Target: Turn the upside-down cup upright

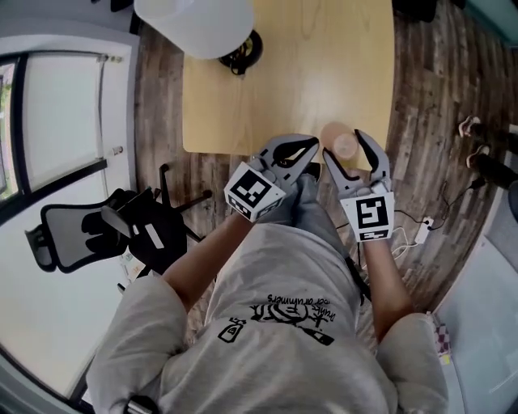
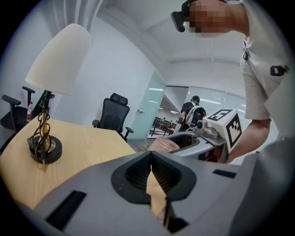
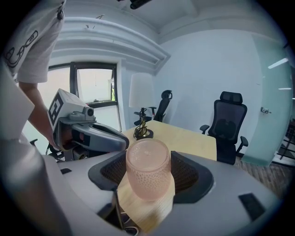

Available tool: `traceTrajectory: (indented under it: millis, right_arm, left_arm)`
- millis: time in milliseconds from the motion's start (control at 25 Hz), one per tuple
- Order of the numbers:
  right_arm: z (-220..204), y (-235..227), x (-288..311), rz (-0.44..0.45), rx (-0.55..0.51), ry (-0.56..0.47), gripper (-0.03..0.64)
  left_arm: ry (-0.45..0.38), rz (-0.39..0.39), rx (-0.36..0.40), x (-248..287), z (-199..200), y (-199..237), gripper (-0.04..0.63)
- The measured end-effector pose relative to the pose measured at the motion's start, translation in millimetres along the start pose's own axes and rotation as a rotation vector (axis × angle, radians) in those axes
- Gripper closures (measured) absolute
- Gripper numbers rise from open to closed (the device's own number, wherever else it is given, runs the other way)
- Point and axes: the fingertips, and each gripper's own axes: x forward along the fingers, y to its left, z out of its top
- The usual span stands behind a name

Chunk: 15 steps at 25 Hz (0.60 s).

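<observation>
Holding the pink dimpled cup (image 3: 148, 168) in the right gripper (image 1: 346, 147), fingers (image 3: 189, 173) spread wide and pressed against its two sides, closed base up and mouth down, right at the near edge of the tabletop (image 1: 283, 81); hard to tell whether clear of the wood or only just off it. With the left gripper (image 2: 151, 156) fully closed on nothing, just beside the right one. Biggest worry: slipping. Gripped only across a rounded, bulging, bumpy wall, so likely to squirt out upward or downward under too hard a squeeze, or to swivel between the pads during the turn-over. Risky place for that too, with the wooden floor (image 1: 421, 97) directly past the edge, so probably a drop and, if glass, a break rather than a harmless roll. Second worry: rolling the wrist over with the left gripper so near, inviting a knock of cup or fingers against it and a loosened hold. Third: setting down half on, half off the edge, or tilted, and tipping over on release. Safer to shift further in over the wood before turning, and to open only once flat on its base. No threat from the lamp (image 1: 194, 24), well apart at the far end.
</observation>
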Motion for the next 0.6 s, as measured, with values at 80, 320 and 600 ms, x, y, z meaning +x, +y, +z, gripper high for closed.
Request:
traceTrajectory:
  millis: [80, 320, 600]
  right_arm:
    - [14, 0, -9, -0.002, -0.002, -0.013, 0.318]
    - [49, 1, -42, -0.012, 0.009, -0.051, 0.318]
    - [62, 3, -55, -0.008, 0.062, -0.088, 0.318]
  left_arm:
    - [-0.014, 0.005, 0.000, -5, 12, -5, 0.586]
    - [-0.056, 0.015, 0.003, -21, 50, -22, 0.586]
    - [-0.055, 0.016, 0.017, -29, 65, -30, 0.586]
